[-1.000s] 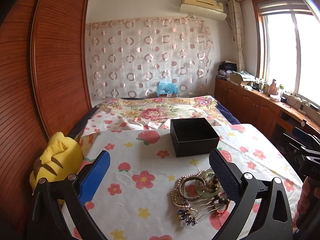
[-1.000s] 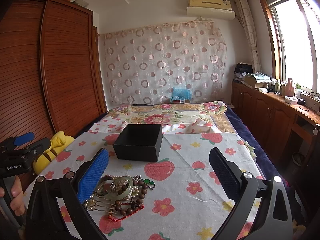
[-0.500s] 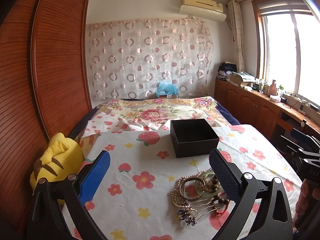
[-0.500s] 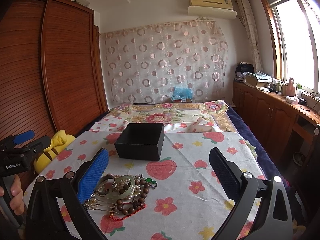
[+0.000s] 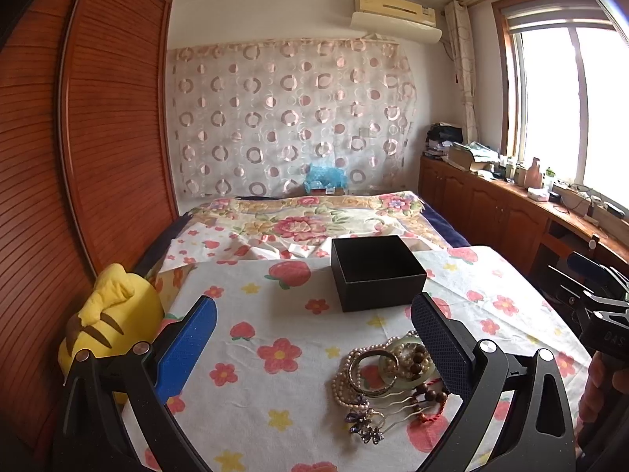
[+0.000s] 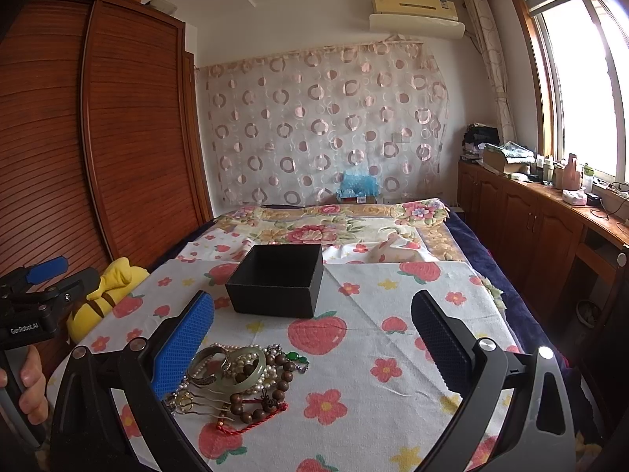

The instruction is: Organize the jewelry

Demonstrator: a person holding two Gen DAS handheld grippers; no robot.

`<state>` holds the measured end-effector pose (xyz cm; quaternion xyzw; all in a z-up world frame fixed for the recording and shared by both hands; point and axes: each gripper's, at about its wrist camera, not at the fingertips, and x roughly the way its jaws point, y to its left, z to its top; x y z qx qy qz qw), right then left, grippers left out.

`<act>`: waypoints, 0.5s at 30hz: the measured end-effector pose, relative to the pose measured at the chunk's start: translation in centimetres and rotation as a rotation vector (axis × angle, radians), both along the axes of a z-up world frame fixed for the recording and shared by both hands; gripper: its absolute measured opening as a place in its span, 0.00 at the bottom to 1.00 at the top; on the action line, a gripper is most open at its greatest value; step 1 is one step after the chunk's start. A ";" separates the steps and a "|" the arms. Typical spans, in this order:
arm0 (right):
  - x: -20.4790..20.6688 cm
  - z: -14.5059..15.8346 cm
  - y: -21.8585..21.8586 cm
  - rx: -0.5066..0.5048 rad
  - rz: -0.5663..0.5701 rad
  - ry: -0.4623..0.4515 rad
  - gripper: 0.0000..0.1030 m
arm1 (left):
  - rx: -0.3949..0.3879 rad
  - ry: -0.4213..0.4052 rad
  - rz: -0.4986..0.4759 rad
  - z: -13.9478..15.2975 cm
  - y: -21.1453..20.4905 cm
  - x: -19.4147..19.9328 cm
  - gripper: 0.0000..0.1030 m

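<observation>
Tangled jewelry heap [image 5: 387, 381] near open, upright black box [image 5: 377, 271], apart.

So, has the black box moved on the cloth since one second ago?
No. In the left wrist view the black box keeps its place beside the big strawberry print on the cloth; only the camera shifted slightly.

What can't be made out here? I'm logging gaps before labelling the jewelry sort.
- Black box floor: both views, hidden by its own near wall, so any contents are unknown.
- Jewelry pile: right part behind the left gripper finger in the left view; left part behind the right gripper finger in the right view.
- Number of pieces: tangled, too small to count.
- Windowsill bottles: too small, backlit.
</observation>
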<state>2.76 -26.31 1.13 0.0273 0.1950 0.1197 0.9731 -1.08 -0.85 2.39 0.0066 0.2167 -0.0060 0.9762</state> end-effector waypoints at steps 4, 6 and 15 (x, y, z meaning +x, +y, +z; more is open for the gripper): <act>-0.1 0.0 0.2 -0.005 0.003 -0.002 0.98 | 0.000 0.000 0.000 0.0 -0.1 0.0 0.93; -0.1 0.1 0.4 -0.011 0.005 -0.006 0.98 | 0.002 -0.001 0.001 -0.1 0.0 0.0 0.93; -0.2 0.3 0.6 -0.006 0.006 -0.006 0.98 | 0.002 -0.003 -0.001 0.1 -0.2 -0.1 0.93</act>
